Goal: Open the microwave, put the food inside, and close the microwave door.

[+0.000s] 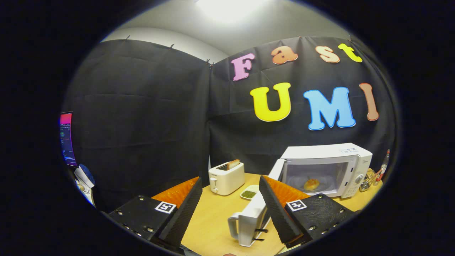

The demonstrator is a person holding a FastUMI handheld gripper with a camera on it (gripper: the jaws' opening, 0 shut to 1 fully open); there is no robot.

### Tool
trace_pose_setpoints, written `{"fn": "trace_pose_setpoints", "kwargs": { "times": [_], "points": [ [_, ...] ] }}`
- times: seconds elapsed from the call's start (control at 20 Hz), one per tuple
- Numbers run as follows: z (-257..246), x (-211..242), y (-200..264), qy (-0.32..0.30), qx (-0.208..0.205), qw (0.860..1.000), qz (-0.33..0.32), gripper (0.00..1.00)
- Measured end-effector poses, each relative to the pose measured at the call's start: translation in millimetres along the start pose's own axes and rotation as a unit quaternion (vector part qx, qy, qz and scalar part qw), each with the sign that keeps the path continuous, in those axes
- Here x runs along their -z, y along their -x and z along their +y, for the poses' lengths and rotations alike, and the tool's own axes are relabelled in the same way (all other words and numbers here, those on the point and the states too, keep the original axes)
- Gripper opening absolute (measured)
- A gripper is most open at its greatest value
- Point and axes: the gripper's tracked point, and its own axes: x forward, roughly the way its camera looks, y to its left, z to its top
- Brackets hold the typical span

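On wooden table [217, 220], gripper view: gripper [227, 209] fingers spread wide, holding nothing. White microwave [330, 170] at 2 o'clock beyond fingers, door [254, 213] swung open between fingers. Bread roll [311, 184] sits inside cavity. Toaster [226, 177] at 12 o'clock, small dish of green bits [249, 193] beside it.

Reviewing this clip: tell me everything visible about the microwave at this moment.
The microwave is a white box, plastic or painted metal by its look, standing upright on the wooden table against the black cloth wall, beyond the open gripper. Its door is swung wide open toward the fingers, handle end nearest. The lit cavity holds a yellowish piece of food on the turntable. A control panel with a knob sits on its right side. Nothing grips it.
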Motion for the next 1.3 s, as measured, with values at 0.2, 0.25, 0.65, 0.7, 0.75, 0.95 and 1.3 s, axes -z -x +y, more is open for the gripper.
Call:
{"fn": "trace_pose_setpoints", "kwargs": {
  "times": [0.2,0.25,0.65,0.7,0.75,0.95,1.3],
  "points": [
    [49,21,-12,0.012,-0.049,0.999,0.018,0.97],
    [54,31,-16,0.018,-0.055,0.998,0.029,0.97],
    [45,103,-29,-0.001,-0.059,0.991,0.118,0.98],
    [42,107,-30,-0.007,-0.059,0.991,0.122,0.98],
    [43,111,-33,-0.015,-0.066,0.990,0.127,0.94],
    [27,118,-26,0.008,-0.048,0.990,0.134,0.88],
    [-22,123,-12,0.029,-0.016,0.988,0.150,0.28]
  ]
}}
